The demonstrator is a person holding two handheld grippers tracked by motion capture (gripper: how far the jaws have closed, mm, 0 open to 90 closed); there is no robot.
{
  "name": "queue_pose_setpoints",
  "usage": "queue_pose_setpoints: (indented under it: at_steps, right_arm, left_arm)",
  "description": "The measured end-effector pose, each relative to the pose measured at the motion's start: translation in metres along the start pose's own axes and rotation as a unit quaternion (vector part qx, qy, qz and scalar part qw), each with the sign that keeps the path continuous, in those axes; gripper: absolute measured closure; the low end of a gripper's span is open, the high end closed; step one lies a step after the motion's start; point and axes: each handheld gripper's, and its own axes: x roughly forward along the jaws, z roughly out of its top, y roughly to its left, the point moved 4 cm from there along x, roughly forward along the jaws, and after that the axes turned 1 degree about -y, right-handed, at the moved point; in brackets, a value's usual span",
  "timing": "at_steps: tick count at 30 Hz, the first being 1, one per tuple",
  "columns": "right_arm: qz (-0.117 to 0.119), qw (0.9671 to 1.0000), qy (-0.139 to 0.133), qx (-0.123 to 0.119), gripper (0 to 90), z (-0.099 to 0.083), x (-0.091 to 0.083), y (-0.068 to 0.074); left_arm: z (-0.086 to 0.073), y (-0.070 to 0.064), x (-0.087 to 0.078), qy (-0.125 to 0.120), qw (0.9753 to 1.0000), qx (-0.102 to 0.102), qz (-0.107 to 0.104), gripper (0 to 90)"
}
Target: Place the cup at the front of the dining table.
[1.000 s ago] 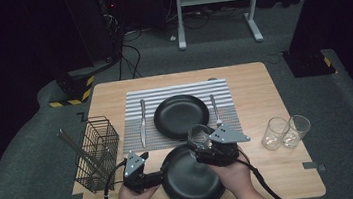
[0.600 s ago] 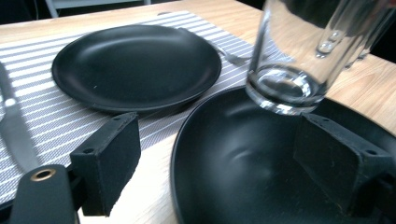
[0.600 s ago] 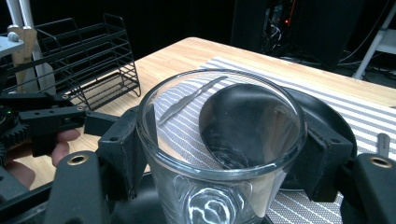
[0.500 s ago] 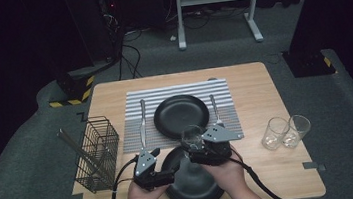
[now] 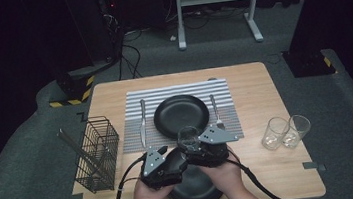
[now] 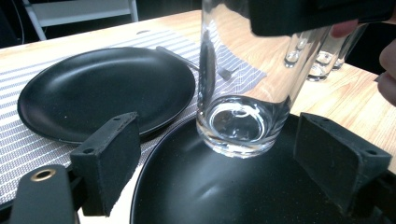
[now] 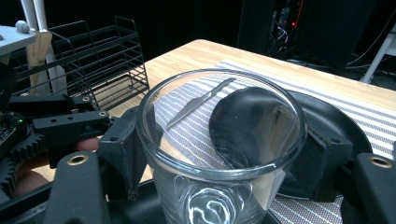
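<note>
The right gripper [image 7: 219,186] clamped a clear tumbler [image 7: 219,154] just over the near black plate [image 6: 224,186]; the left gripper [image 6: 233,158] gaped empty (ready to receive?), so a handover seemed next.

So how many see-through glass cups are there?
3: one clear glass cup held in the right tool over the near black plate, and two clear glass cups side by side at the table's right.
</note>
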Motion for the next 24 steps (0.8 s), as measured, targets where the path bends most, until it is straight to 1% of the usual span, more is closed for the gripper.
queue_pose_setpoints:
  at_steps: [4,8,11,15,18,19,24]
  right_arm:
    - [0.001,1.0,-0.002,-0.001,28.5,0.0011,-0.0017,-0.0002]
    - [0.003,1.0,-0.002,-0.002,28.5,0.0016,-0.0019,0.0003]
    - [0.009,1.0,0.003,-0.003,28.5,0.0016,-0.0003,0.0015]
    - [0.011,0.9999,0.004,-0.005,28.4,0.0022,0.0013,0.0039]
    - [0.011,0.9999,-0.001,-0.002,28.5,0.0028,0.0014,0.0044]
    - [0.011,0.9999,-0.002,-0.001,28.5,0.0028,0.0014,0.0045]
    - [0.012,0.9999,-0.003,0.003,28.4,0.0021,0.0033,0.0058]
  left_arm:
    - [0.004,-0.0014,0.0016,0.001,1.0,0.004,-0.004,15.1]
    - [0.0056,-0.0033,0.0047,0.0,1.0,0.002,-0.009,14.9]
    - [0.0056,-0.0044,0.007,0.001,0.9999,0.003,-0.012,14.9]
    - [0.0073,-0.0049,0.0076,-0.002,0.9999,0.005,-0.011,14.9]
    - [0.0079,-0.0042,0.0081,-0.005,0.9999,0.002,-0.011,14.9]
    - [0.0078,-0.0038,0.0082,-0.006,0.9999,0.004,-0.01,14.9]
    - [0.0094,-0.0032,0.0095,-0.014,0.9999,0.001,-0.006,15.2]
